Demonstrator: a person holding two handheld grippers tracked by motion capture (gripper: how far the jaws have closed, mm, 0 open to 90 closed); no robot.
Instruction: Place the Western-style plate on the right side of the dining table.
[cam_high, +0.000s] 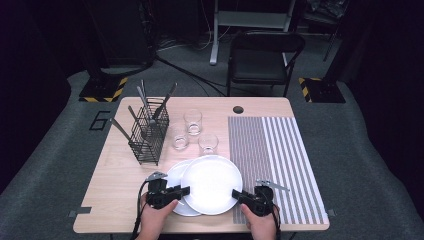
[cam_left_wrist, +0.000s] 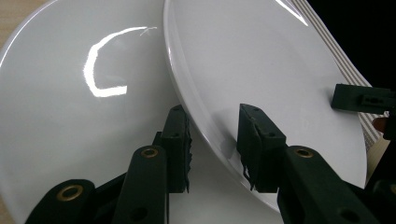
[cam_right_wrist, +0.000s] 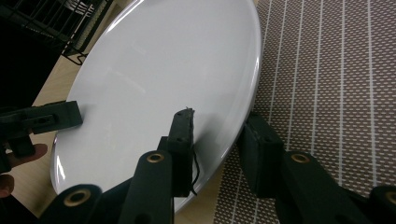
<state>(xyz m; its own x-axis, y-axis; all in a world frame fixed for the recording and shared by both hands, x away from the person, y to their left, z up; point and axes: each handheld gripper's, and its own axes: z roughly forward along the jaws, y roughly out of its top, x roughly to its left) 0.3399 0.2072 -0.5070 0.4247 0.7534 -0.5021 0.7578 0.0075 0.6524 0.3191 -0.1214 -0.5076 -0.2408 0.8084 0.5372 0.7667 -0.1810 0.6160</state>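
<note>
Two white plates lie at the near middle of the wooden table (cam_high: 120, 195). The upper plate (cam_high: 211, 182) overlaps the right part of the lower plate (cam_high: 174, 176). My left gripper (cam_high: 186, 191) straddles the upper plate's left rim (cam_left_wrist: 205, 133). One jaw is over the lower plate (cam_left_wrist: 70, 116), the other over the upper plate's face (cam_left_wrist: 261, 60), with gaps showing, so the left gripper (cam_left_wrist: 212, 109) is open. My right gripper (cam_high: 236, 194) straddles the same plate's right rim. Its jaws stand on either side of the plate (cam_right_wrist: 163, 70) without pressing, so the right gripper (cam_right_wrist: 219, 116) is open too.
A black wire cutlery rack (cam_high: 149, 135) with several utensils stands at the back left. Three glasses (cam_high: 193, 121), (cam_high: 180, 137), (cam_high: 208, 144) stand behind the plates. A striped placemat (cam_high: 275, 160) covers the table's right side. A black chair (cam_high: 265, 55) stands beyond the table.
</note>
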